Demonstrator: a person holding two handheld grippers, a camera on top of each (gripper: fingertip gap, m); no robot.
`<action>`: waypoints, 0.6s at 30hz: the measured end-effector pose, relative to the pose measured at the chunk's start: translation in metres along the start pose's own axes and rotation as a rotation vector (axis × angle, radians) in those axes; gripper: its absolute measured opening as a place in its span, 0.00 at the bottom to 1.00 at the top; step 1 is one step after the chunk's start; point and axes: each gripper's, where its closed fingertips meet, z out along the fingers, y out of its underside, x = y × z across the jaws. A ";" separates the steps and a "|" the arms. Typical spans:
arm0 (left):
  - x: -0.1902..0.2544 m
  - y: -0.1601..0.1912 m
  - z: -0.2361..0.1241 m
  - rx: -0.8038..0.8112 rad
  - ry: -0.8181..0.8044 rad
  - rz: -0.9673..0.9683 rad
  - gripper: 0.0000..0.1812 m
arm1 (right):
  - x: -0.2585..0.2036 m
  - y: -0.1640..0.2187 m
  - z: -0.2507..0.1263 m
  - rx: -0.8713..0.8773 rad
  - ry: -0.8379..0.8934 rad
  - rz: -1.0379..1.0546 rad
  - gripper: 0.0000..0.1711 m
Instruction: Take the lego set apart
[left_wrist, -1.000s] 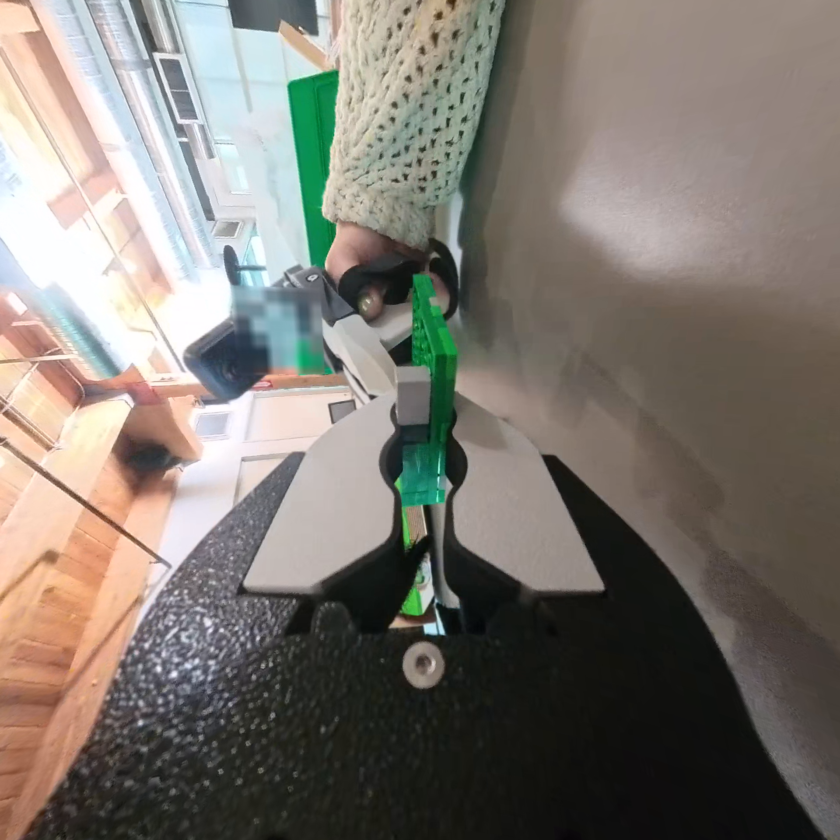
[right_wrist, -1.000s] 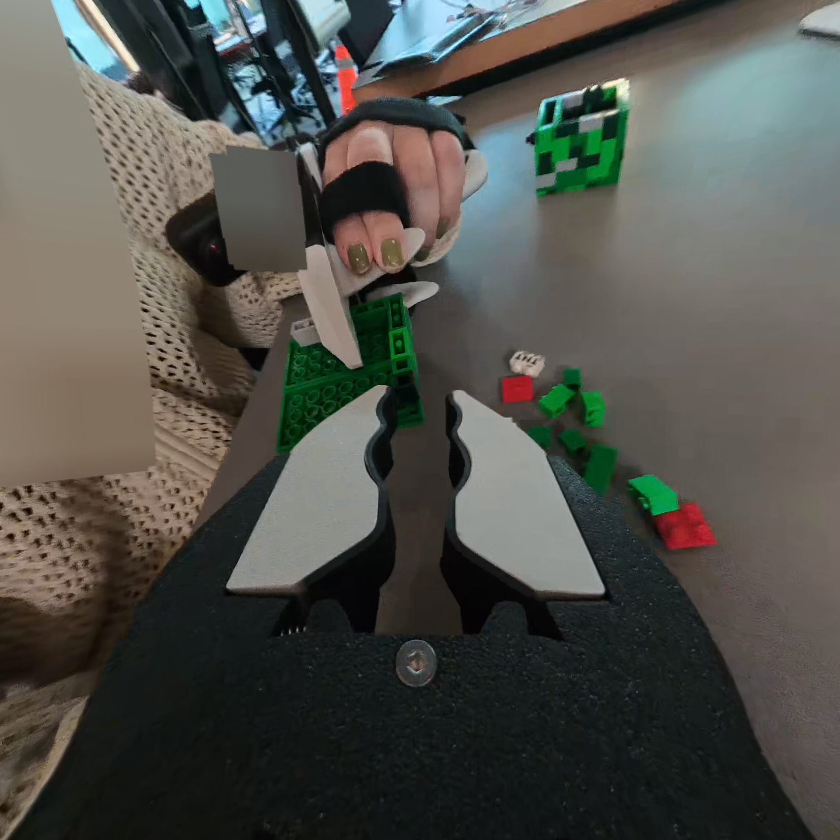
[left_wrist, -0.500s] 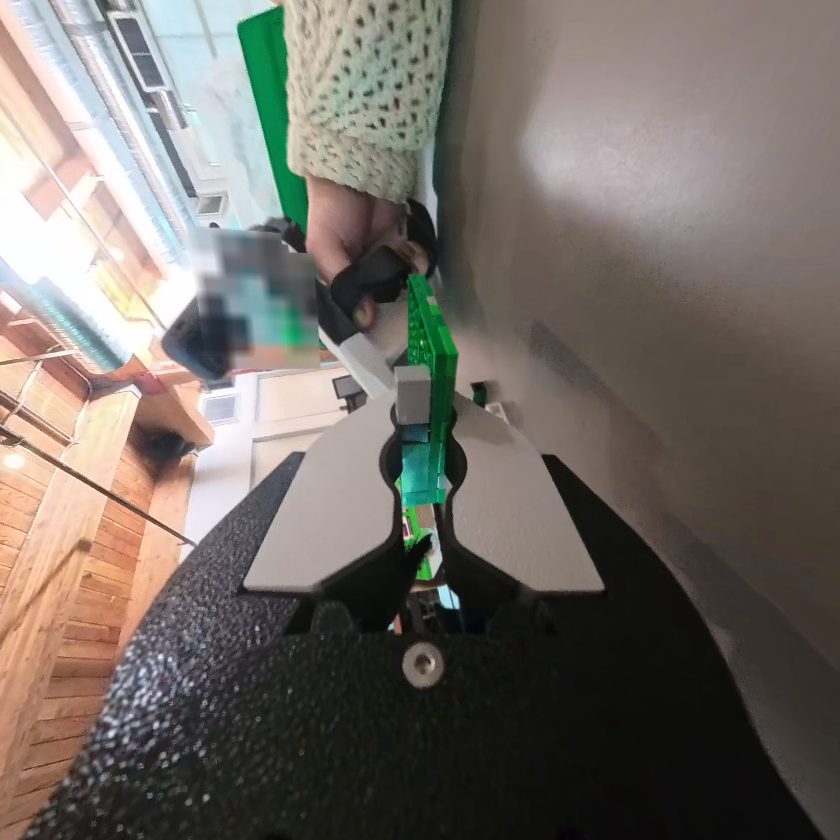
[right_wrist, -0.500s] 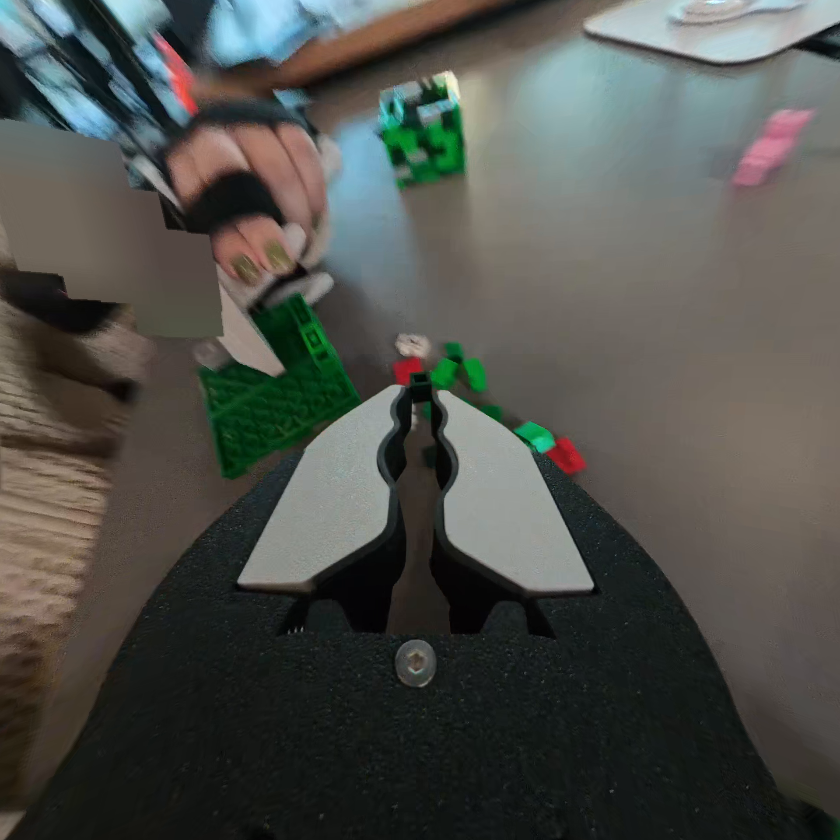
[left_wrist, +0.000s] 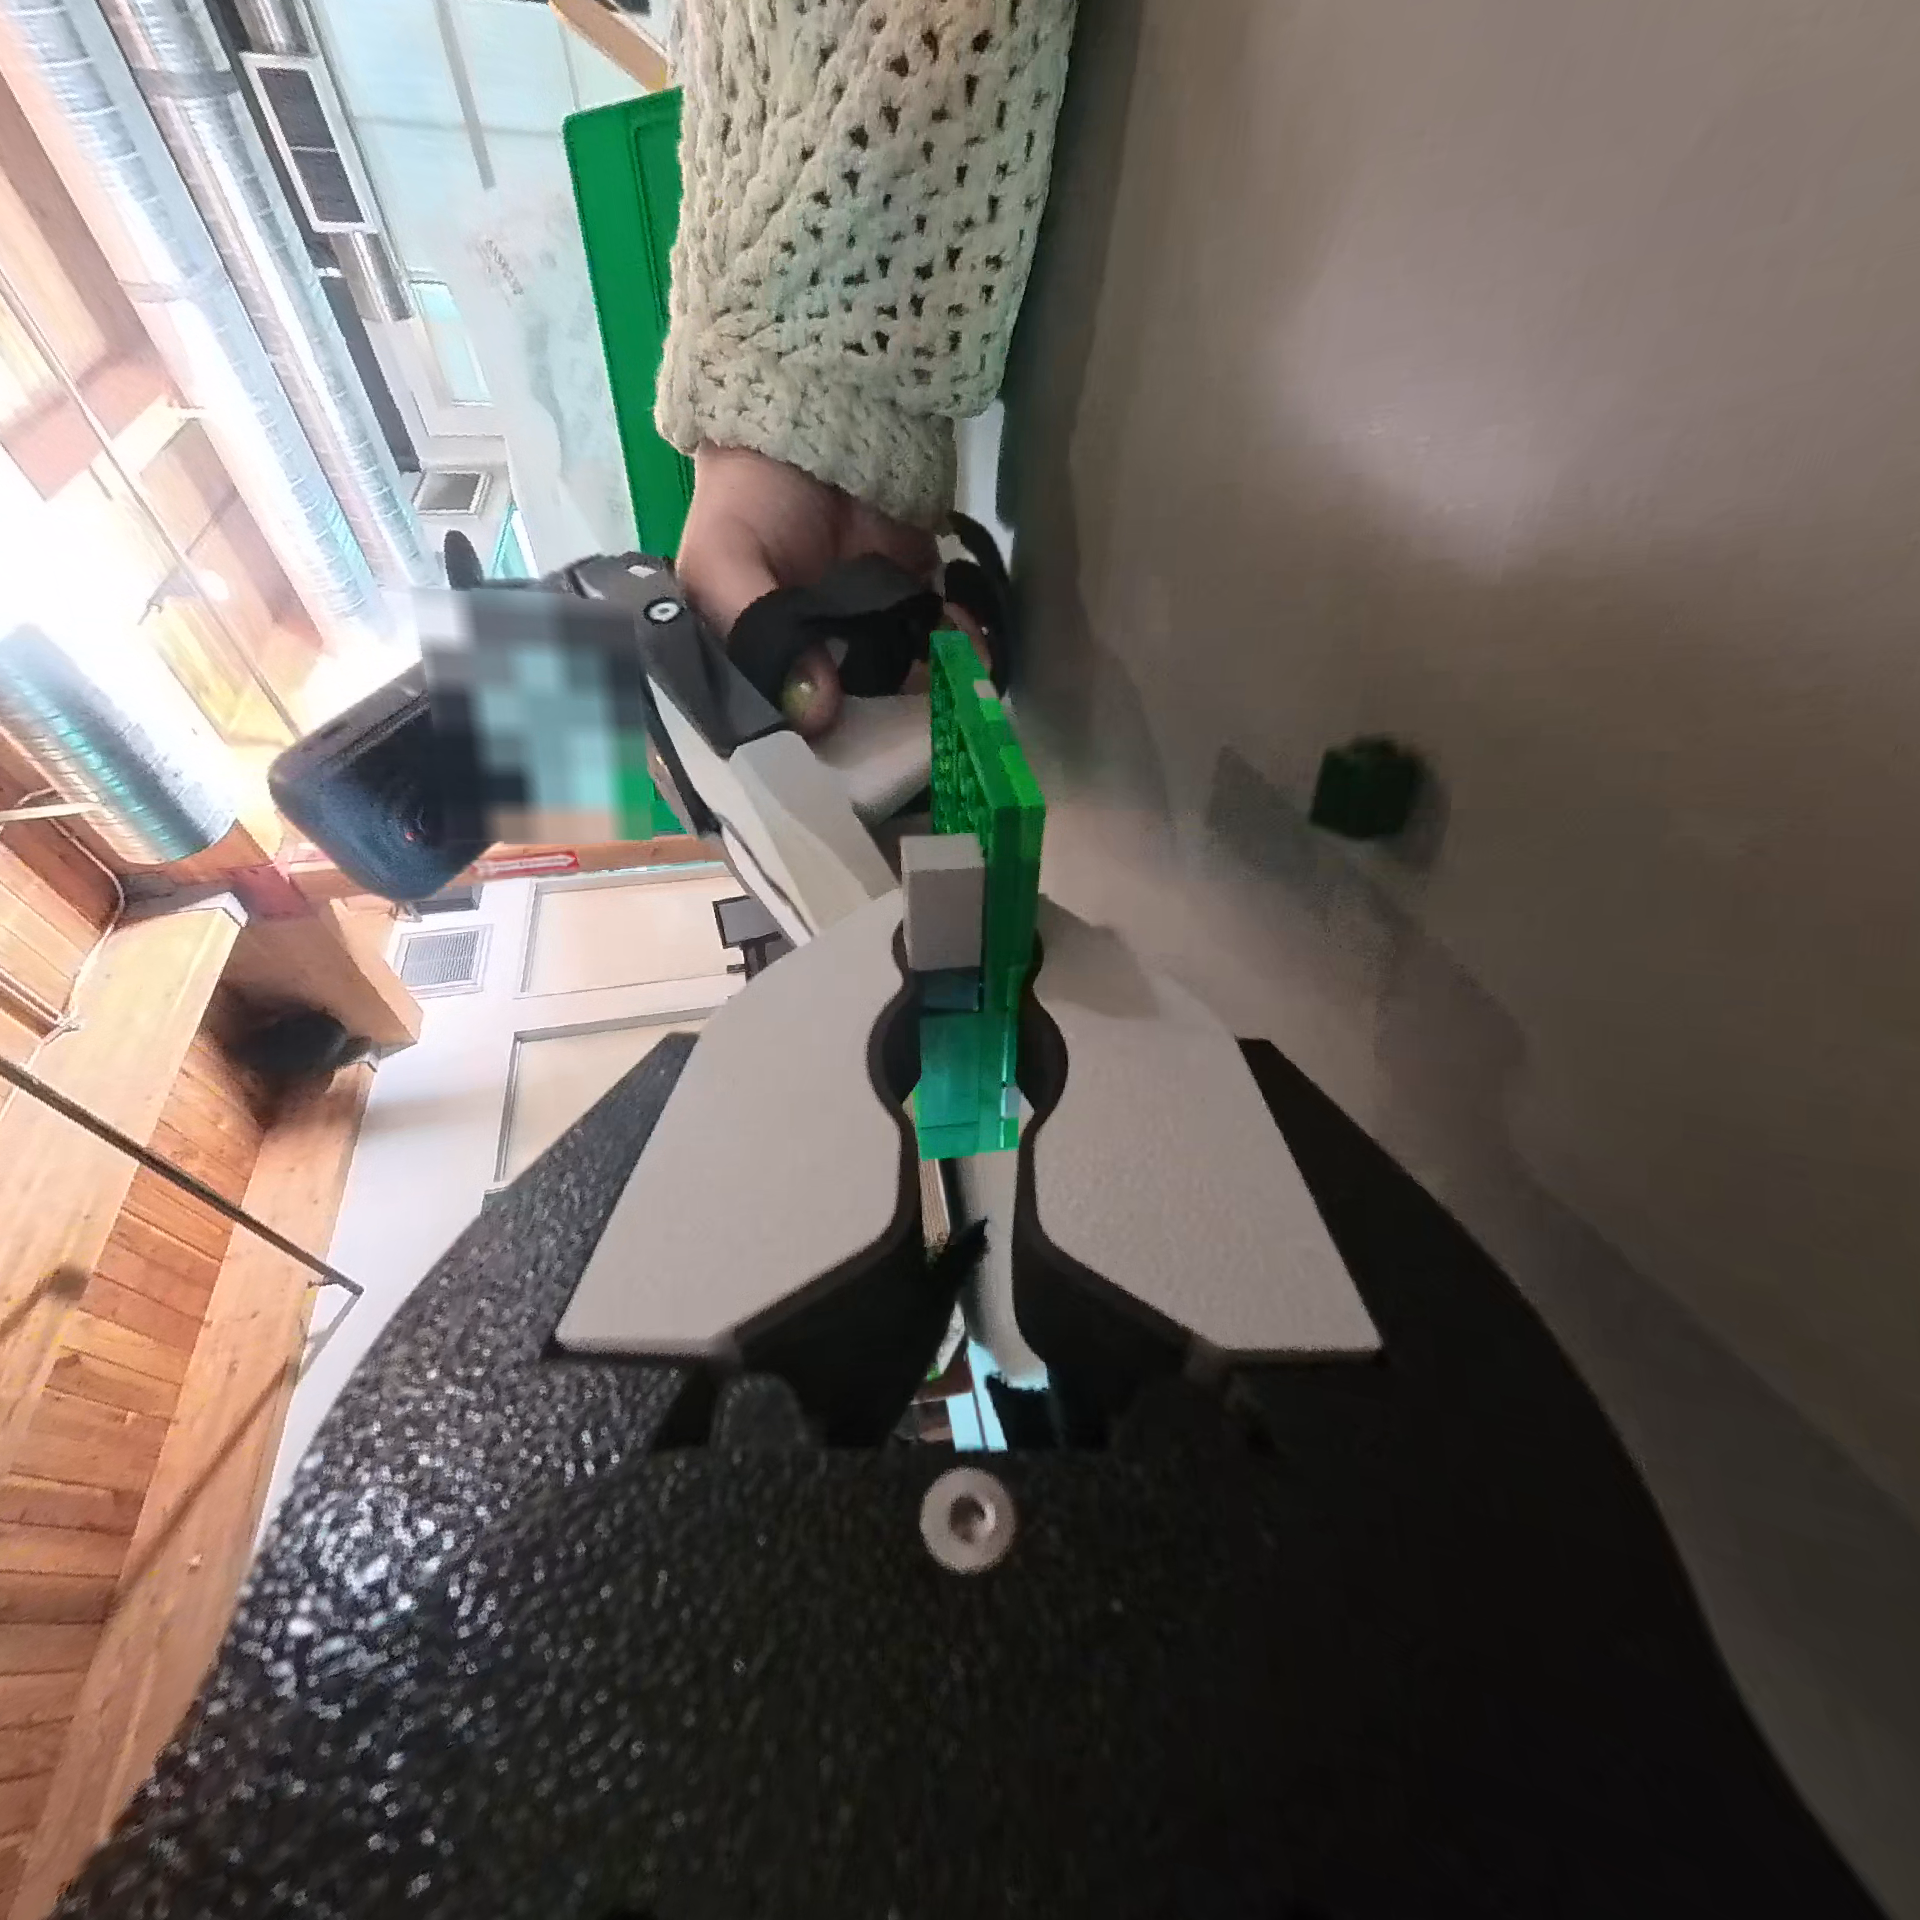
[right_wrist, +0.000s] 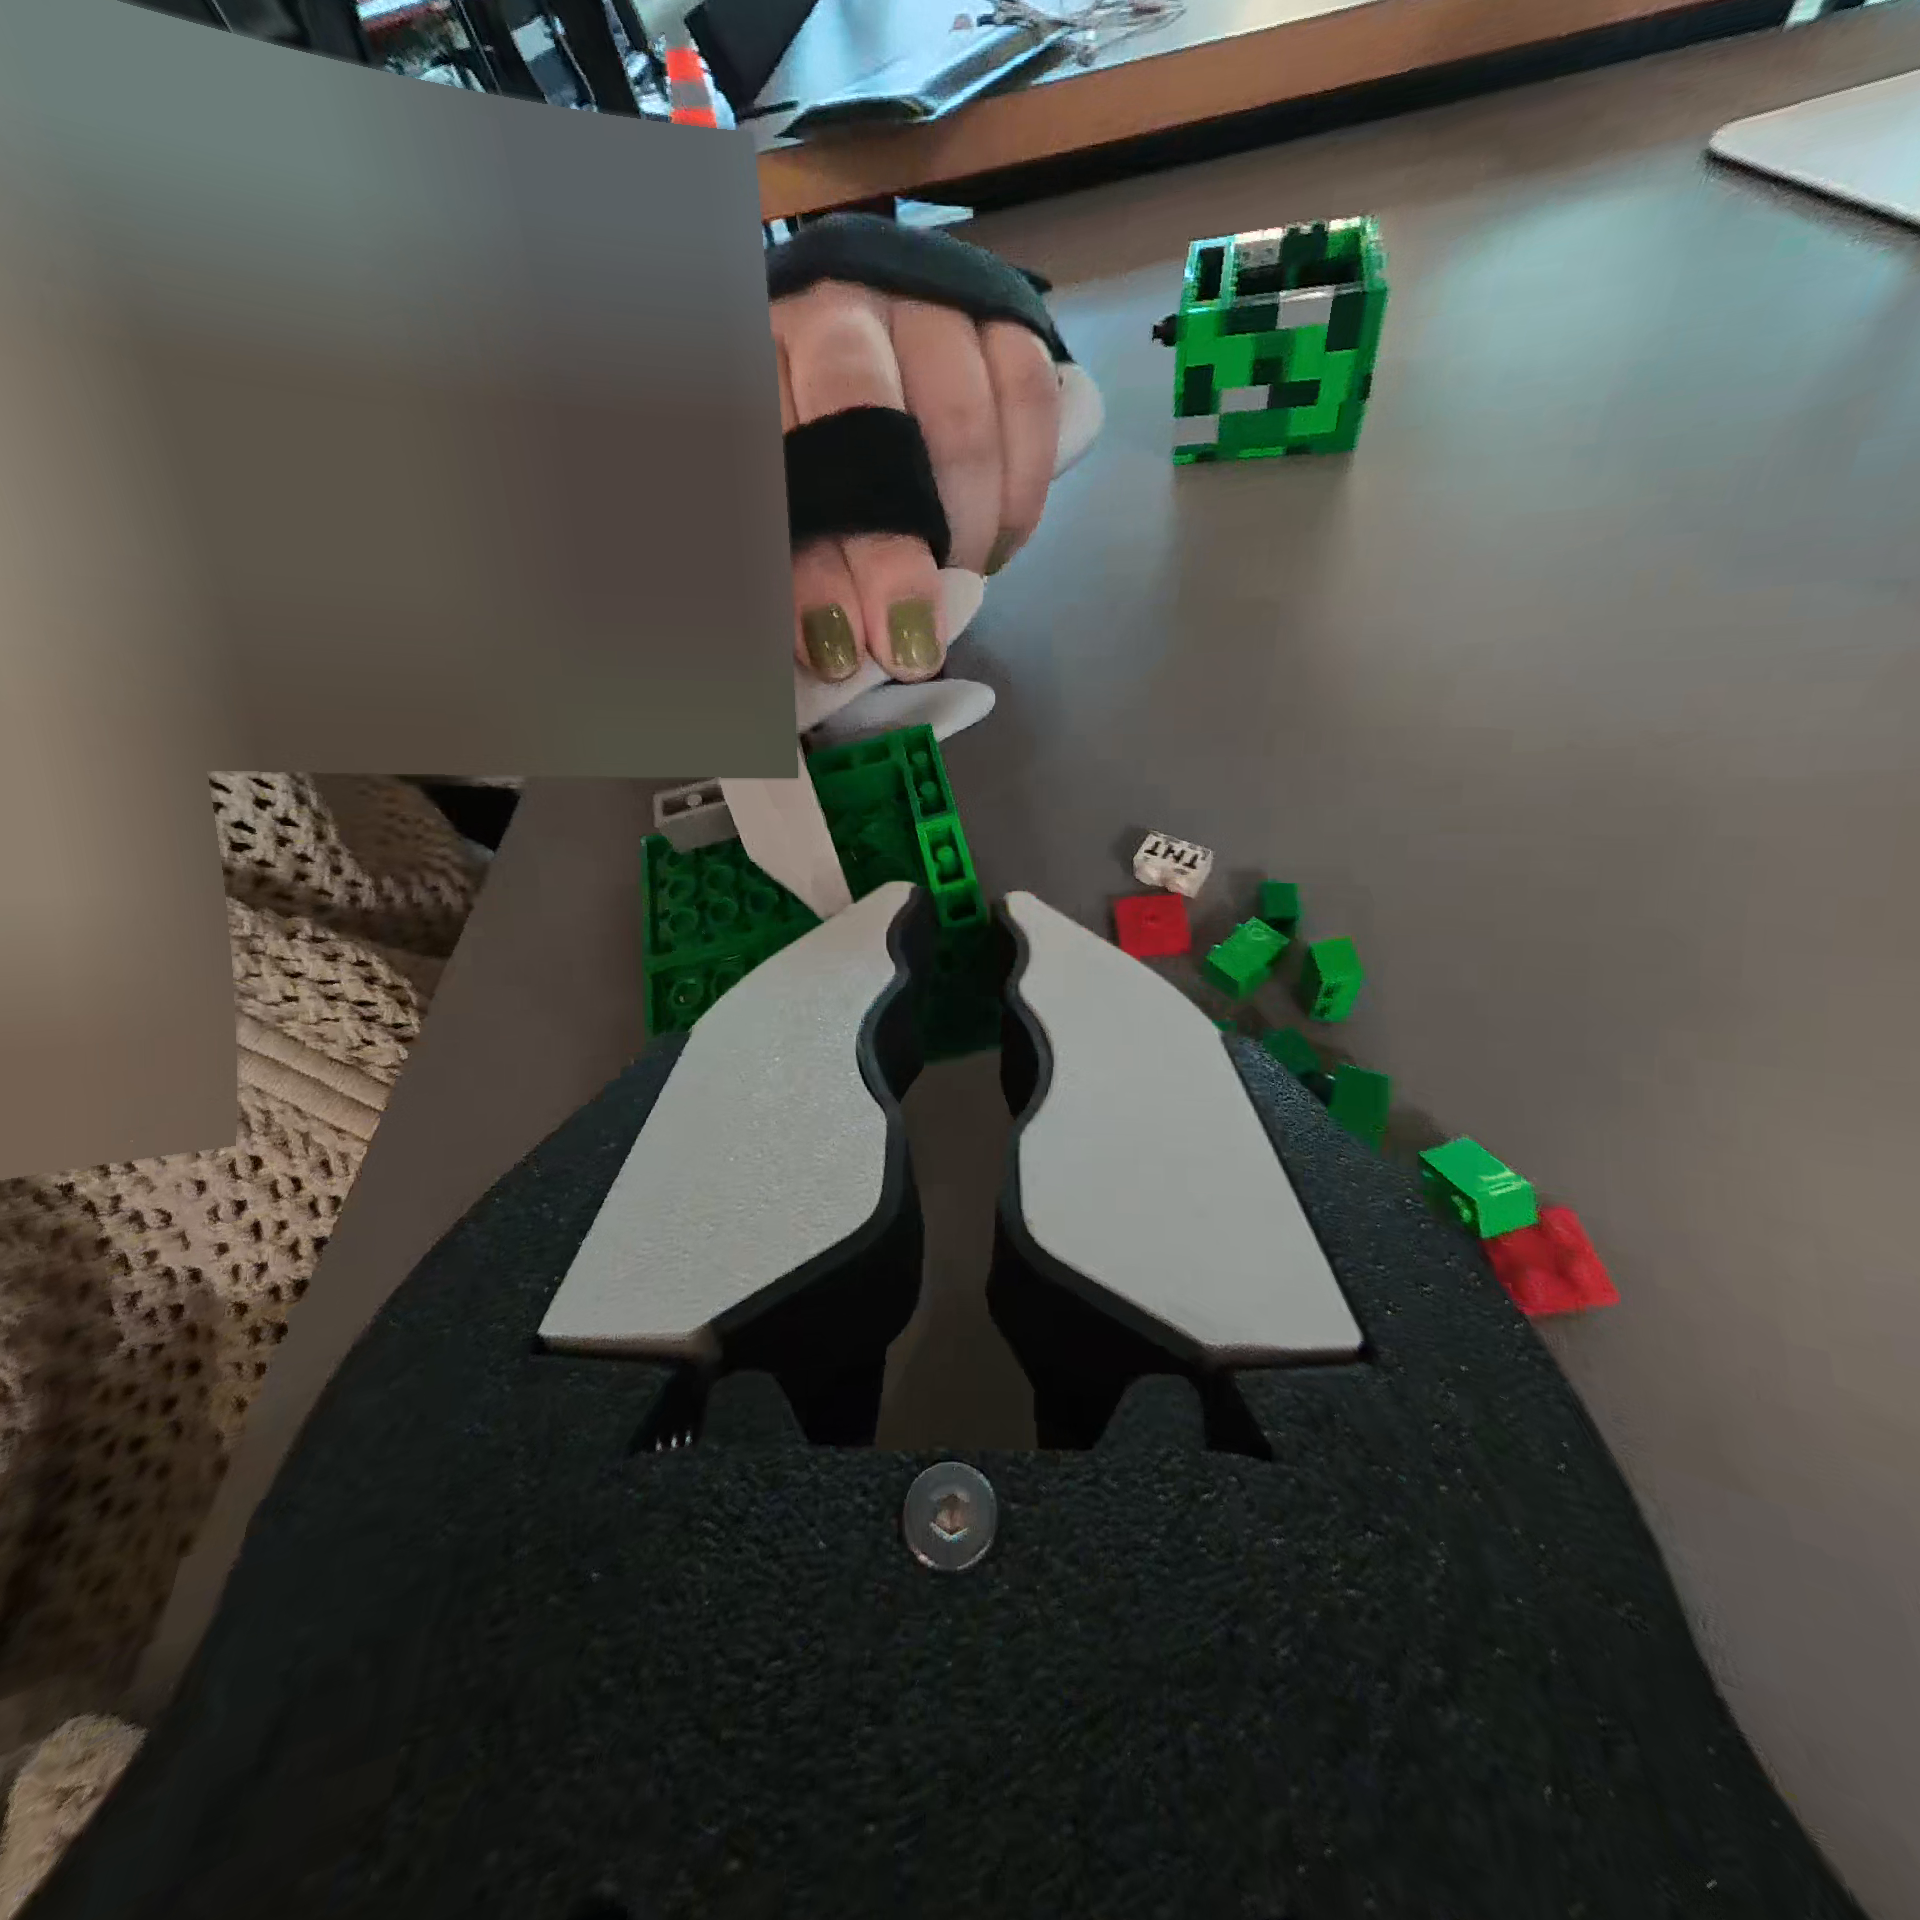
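My left gripper (left_wrist: 971, 935) is shut on a green lego plate (left_wrist: 997, 831) and holds it on edge against the table. A grey brick (left_wrist: 940, 899) sits on the plate at the fingertips. In the right wrist view the plate (right_wrist: 707, 935) tilts up, with a green wall of bricks (right_wrist: 940, 831) along its right edge and the grey brick (right_wrist: 691, 810) at its far left. My right gripper (right_wrist: 958, 904) is empty, its jaws a little apart, the tips on either side of the wall's near end. It also shows in the left wrist view (left_wrist: 831, 800), beyond the plate.
A green and black cube build (right_wrist: 1278, 343) stands far right on the dark table (right_wrist: 1558, 727). Loose bricks lie right of my right gripper: green (right_wrist: 1247, 951), red (right_wrist: 1151, 923), white (right_wrist: 1172, 860), a red plate (right_wrist: 1548, 1262). A knit sleeve (right_wrist: 260, 1039) is at left.
My right gripper swung right to the loose pile with a small dark brick in its tips, then came back to the plate without it, jaws wider. My left gripper kept its hold.
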 end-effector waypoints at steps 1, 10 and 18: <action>0.000 0.001 0.000 -0.003 -0.001 0.005 0.07 | 0.000 0.001 0.000 -0.008 -0.005 0.011 0.05; -0.002 0.011 0.000 -0.075 -0.032 0.111 0.07 | 0.003 -0.026 -0.014 0.192 -0.174 0.382 0.05; 0.005 0.021 0.001 -0.106 0.002 0.091 0.07 | 0.032 -0.005 -0.014 0.053 0.173 0.108 0.08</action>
